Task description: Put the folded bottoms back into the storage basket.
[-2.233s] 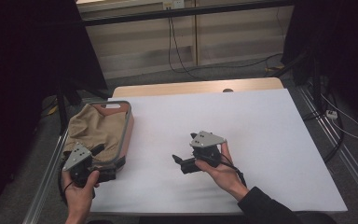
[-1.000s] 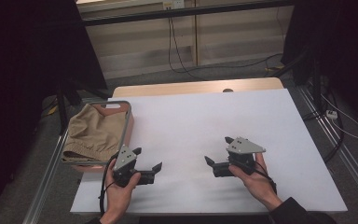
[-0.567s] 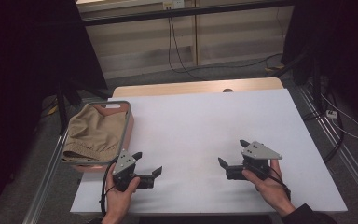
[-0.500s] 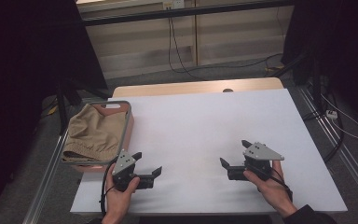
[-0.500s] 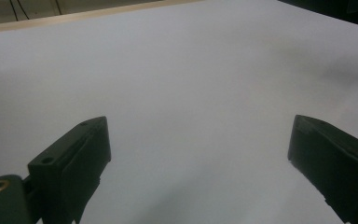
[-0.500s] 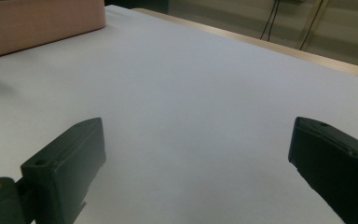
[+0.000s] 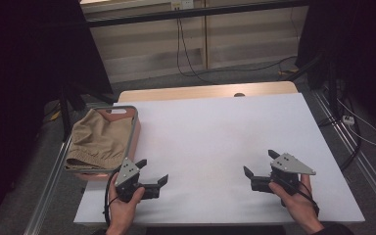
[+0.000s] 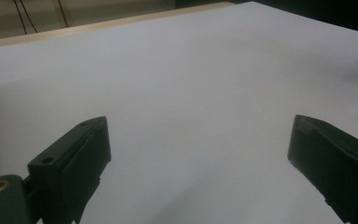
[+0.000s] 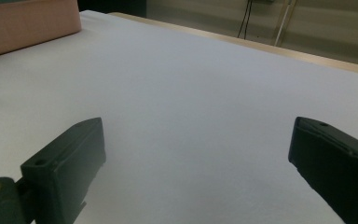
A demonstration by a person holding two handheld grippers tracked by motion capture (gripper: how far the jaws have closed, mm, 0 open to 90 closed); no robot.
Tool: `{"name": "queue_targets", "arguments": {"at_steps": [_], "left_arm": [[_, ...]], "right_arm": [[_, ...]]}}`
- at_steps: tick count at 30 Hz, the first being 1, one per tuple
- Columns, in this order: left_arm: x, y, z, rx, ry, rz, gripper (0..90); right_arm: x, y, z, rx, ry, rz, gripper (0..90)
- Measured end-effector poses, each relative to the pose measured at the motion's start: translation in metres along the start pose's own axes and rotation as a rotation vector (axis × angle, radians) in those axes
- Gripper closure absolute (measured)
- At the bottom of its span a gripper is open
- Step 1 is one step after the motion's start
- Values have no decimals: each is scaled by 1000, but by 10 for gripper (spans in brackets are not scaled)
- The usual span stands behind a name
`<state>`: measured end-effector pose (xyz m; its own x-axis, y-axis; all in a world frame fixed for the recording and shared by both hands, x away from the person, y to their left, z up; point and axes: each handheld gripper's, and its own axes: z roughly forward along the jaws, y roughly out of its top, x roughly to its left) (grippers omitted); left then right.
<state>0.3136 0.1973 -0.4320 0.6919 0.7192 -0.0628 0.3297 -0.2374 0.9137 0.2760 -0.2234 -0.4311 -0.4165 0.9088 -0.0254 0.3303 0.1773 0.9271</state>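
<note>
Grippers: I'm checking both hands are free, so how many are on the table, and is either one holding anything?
2. The left gripper sits near the front-left edge beside the basket; the right gripper sits front-right. Both open, empty.

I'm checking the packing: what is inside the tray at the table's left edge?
The tray holds a folded tan cloth that fills most of it. The pinkish floor shows at the far end; anything beneath the cloth is covered. Both grippers are open and apart from it.

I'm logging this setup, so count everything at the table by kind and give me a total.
Grippers: 2, the left gripper and the right gripper, both open and empty.
Trays: 1, the pink tray.
Folded cloths: 1, the tan cloth in the tray.
Total: 4.
</note>
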Motion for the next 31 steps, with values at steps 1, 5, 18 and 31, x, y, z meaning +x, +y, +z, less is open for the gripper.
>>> {"name": "queue_targets", "arguments": {"at_steps": [1, 5, 18, 31], "left_arm": [[1, 0, -1, -3, -3, 3, 59], [1, 0, -2, -5, 2, 1, 59], [2, -2, -4, 5, 11, -8, 59], [2, -1, -3, 0, 4, -13, 58]], "right_arm": [[0, 0, -1, -1, -3, -2, 38], [-1, -3, -5, 1, -2, 0, 26], [-6, -18, -17, -12, -58, 26, 24], [-5, -19, -15, -30, -63, 56, 24]]}}
